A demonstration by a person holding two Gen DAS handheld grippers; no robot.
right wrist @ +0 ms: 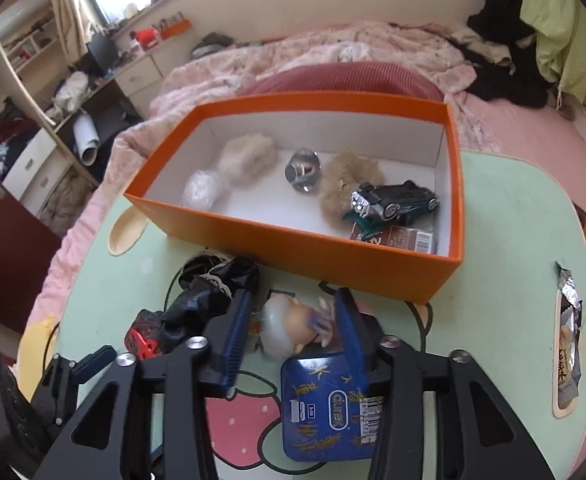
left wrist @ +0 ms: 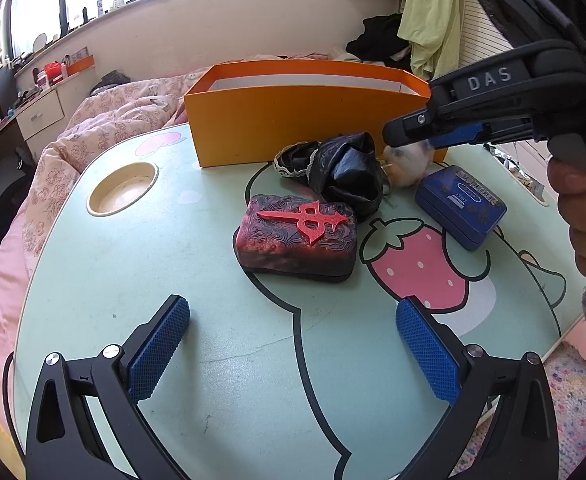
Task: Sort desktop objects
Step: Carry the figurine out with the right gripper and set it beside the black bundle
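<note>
My right gripper is shut on a small white-haired doll figure and holds it just above the table, in front of the orange box; the left wrist view shows it blurred. My left gripper is open and empty, low over the table. Ahead of it lie a red-black mahjong-style block, a black crumpled bag and a blue tin. The blue tin lies under my right gripper.
The orange box holds two fluffy balls, a white ball, a shiny silver ball, a green toy car and a brown packet. A cup recess is at the table's far left. A snack wrapper lies at the right edge. A bed surrounds the table.
</note>
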